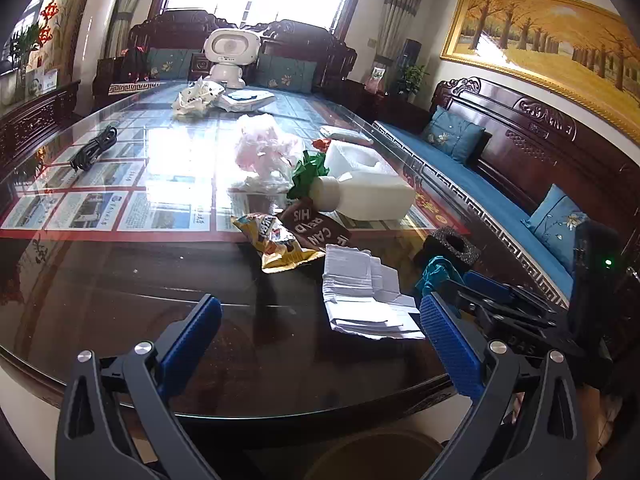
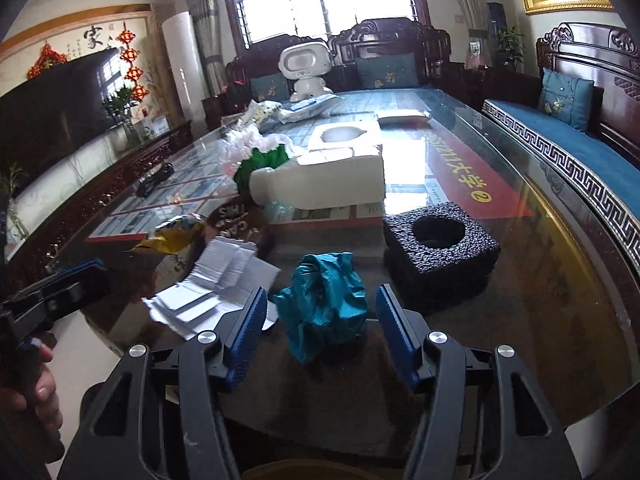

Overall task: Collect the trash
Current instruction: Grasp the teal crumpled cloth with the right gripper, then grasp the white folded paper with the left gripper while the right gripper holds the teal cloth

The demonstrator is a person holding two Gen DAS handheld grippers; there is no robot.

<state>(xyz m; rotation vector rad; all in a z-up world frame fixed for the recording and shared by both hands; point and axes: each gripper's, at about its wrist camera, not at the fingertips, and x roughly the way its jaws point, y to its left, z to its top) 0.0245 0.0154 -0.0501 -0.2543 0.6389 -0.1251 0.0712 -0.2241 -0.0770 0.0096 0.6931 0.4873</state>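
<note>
On the glass surface [image 2: 520, 280] all the litter still lies uncollected, my right claw [image 2: 322, 312] spread around the teal wrapper [image 2: 324, 296] without pinching it, left claw [image 1: 320, 320] spread empty.

left wrist: low over the near rim of the glass table [image 1: 120, 288], facing down its length | right wrist: just to its right, closer to the teal wad [image 2: 324, 300] | shared: white papers [image 1: 360, 296], bottle [image 1: 368, 196] (both views), window end

Glass-topped table [image 2: 500, 184], teal wrapper [image 2: 324, 300], black foam block [image 2: 440, 248], white bottle [image 2: 320, 184]
</note>
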